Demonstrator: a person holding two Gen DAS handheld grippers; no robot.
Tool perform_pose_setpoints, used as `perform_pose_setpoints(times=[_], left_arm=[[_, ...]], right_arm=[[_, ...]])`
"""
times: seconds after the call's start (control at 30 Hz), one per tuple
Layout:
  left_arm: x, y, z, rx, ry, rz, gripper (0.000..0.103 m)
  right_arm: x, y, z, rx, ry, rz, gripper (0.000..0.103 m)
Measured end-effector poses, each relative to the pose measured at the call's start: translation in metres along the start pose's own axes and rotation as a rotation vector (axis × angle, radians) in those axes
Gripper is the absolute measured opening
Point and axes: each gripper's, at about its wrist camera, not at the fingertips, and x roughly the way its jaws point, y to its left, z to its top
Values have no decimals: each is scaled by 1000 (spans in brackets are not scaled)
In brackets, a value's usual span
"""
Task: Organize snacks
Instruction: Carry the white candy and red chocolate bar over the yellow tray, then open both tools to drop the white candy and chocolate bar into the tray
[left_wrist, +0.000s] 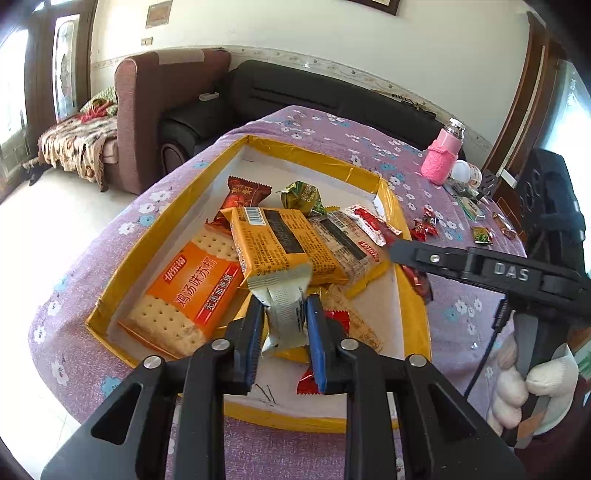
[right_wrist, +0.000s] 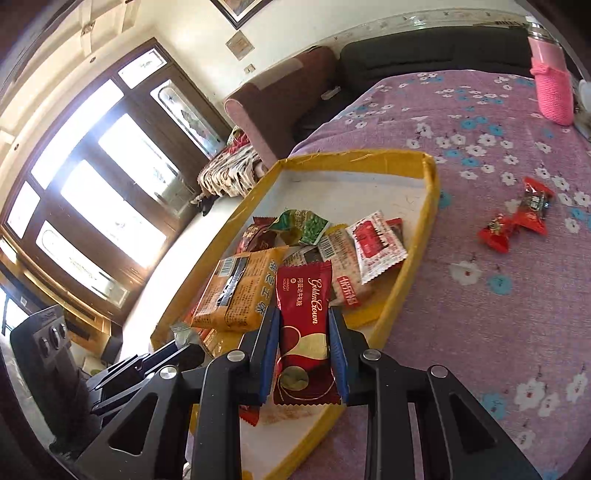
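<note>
Left tongs (left_wrist: 284, 325) pinch crinkled orange packet (left_wrist: 269, 247); right tongs (right_wrist: 304, 354) glossy red bar (right_wrist: 304, 325).

Sunlit living room, cream walls.
Brown armchair (left_wrist: 147, 110) beside black sofa (left_wrist: 295, 92); tall dark-framed windows (right_wrist: 92, 177) blown out bright; pale tile floor (left_wrist: 55, 206).

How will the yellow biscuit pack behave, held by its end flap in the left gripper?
The yellow biscuit pack probably sags: the left gripper pinches only its thin crimped seal. Its body looks blocky, so likely stiff. The glossy film may slip.
</note>
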Motion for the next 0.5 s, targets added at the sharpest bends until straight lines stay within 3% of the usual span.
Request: perform_pose_setpoints(times=[0.1, 0.27, 0.33, 0.5], left_arm=[[-3, -1, 0, 1, -15, 23, 37], [-11, -2, 3, -7, -46, 105, 70], [-16, -3, 4, -8, -64, 143, 75], [-25, -7, 4, 0, -98, 193, 75]], right_arm=[[9, 5, 0, -19, 7, -17, 30], [11, 13, -4, -52, -3, -18, 35], [7, 17, -7, -73, -16, -31, 39], [-11, 17, -13, -79, -57, -27, 46]])
